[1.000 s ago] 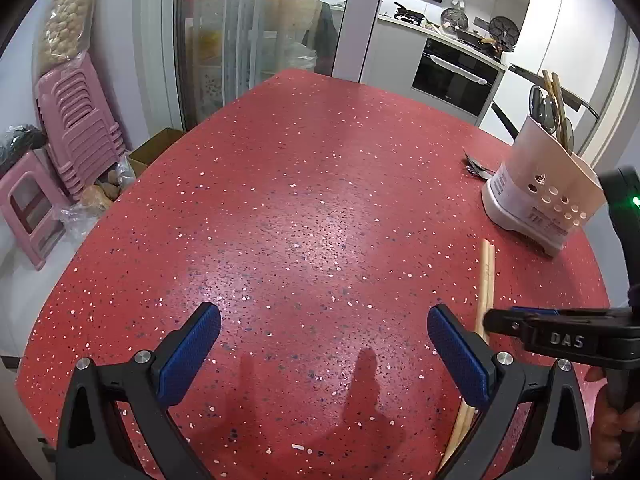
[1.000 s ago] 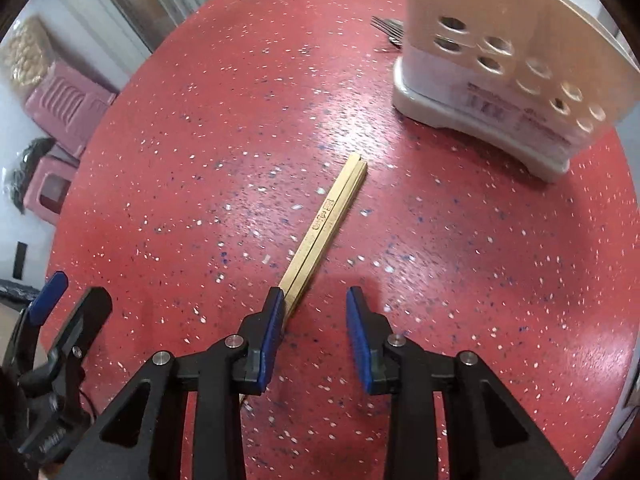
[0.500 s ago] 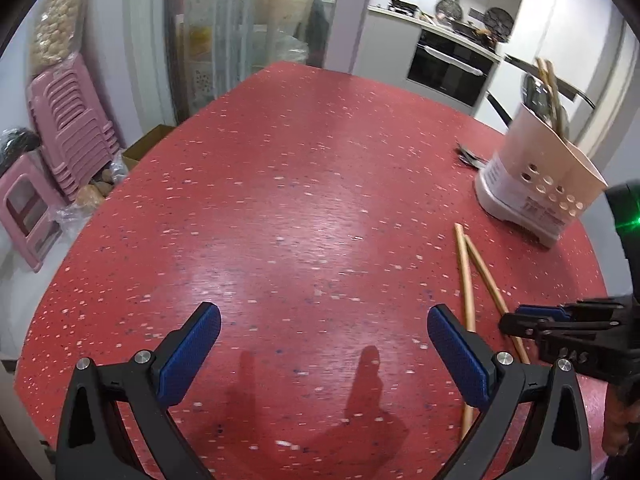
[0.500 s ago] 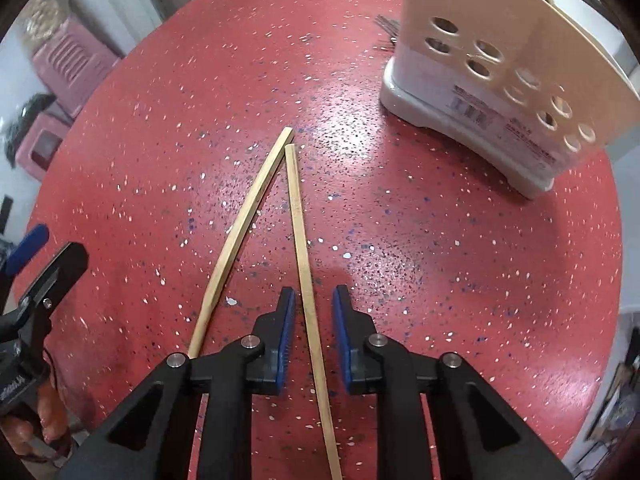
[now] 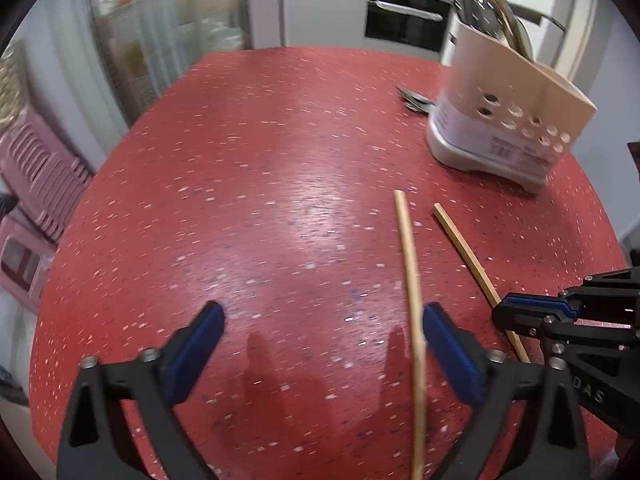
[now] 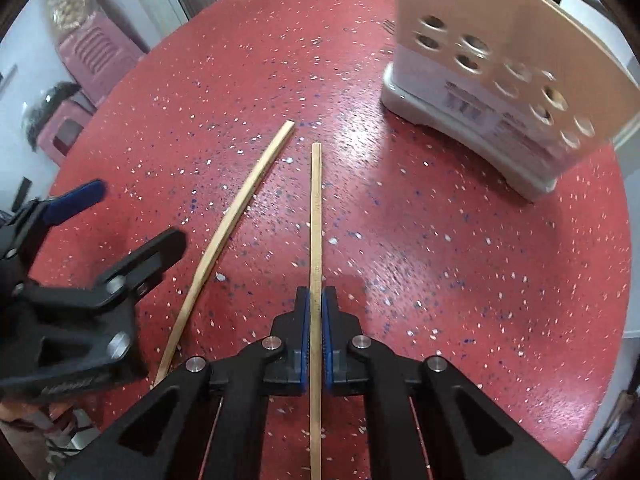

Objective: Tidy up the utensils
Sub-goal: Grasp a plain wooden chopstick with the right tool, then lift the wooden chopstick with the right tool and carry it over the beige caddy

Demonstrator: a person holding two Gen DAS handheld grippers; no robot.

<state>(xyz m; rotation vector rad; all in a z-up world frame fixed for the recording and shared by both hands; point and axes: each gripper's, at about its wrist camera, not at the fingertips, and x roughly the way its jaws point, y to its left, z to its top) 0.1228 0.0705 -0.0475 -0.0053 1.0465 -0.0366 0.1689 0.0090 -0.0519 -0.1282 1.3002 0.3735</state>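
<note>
The right gripper (image 6: 315,300) is pinching one wooden chopstick (image 6: 316,208) between its blue pads, and this stick is pointing toward twelve o'clock over the red table (image 6: 460,240). The second chopstick (image 6: 240,204) is lying at about ten o'clock, just beside it. The left gripper (image 5: 320,332) is standing wide apart with that second stick near its right pad. The utensil holder (image 6: 500,80) is standing at two o'clock.

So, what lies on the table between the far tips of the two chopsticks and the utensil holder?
Nothing: in the right wrist view, only bare red table separates both chopsticks' tips from the utensil holder.
</note>
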